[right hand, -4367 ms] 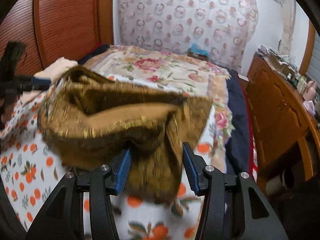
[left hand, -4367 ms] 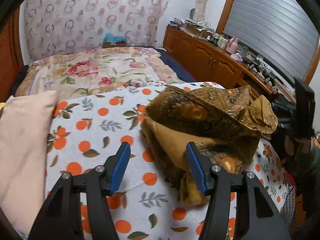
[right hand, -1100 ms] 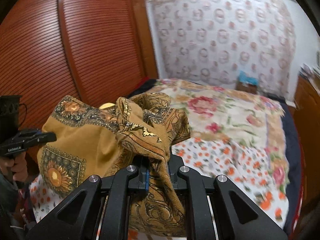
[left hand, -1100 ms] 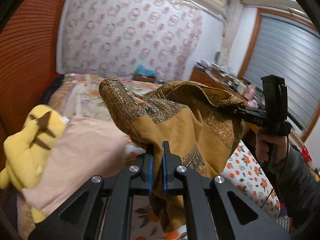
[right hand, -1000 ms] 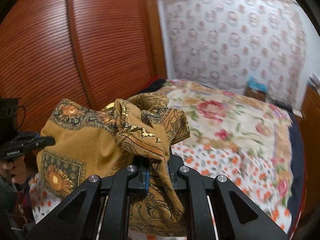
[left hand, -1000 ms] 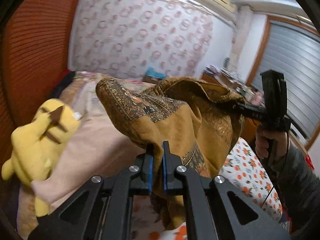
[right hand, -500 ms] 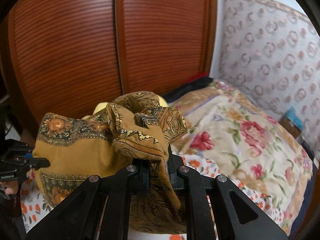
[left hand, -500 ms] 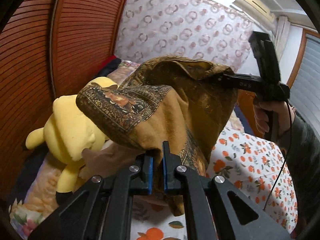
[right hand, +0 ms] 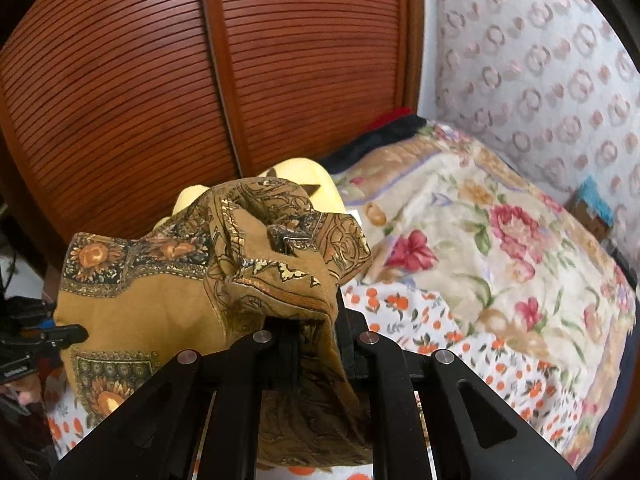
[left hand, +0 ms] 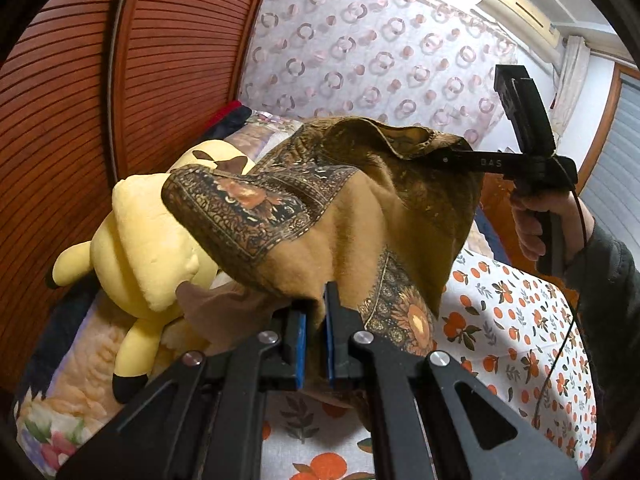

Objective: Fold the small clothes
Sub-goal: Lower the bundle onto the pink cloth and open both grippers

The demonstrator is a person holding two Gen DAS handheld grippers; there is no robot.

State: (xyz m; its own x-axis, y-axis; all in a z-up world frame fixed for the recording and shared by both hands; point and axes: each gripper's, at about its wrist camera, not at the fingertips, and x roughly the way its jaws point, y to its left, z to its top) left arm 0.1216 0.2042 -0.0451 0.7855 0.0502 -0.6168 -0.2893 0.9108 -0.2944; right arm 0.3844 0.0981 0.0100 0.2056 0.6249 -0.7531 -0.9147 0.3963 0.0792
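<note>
Garment: mustard-brown cloth (left hand: 360, 216) with dark sunflower-patterned borders, held up in the air over the bed, slung between the two claws and sagging in the middle.
Handling (judged): light and fully limp; it drapes into deep folds and keeps no shape. The surface looks matte, so slip seems unlikely. Not fragile.
Hold points (judged): the border edges or corners are best; a pinch on a single layer at each corner would let the cloth hang flat. Both present grips take in bunched folds.
Left claw (left hand: 314, 340): clenched on a gathered fold of the lower part of the cloth; fabric fills the gap between the blue pads.
Right claw (right hand: 316, 340): clenched on a thick wad of cloth, which hides the pads; in the left wrist view it grips the upper edge.
Right hand (left hand: 536, 220): wrapped round the claw's handle, dark sleeve behind.
Beneath: orange-print sheet (left hand: 516, 320) on the bed, bare under the cloth.
Nearby: yellow plush toy (left hand: 148, 248) just behind the cloth, by the slatted wooden doors (right hand: 160, 80); contact cannot be told.
</note>
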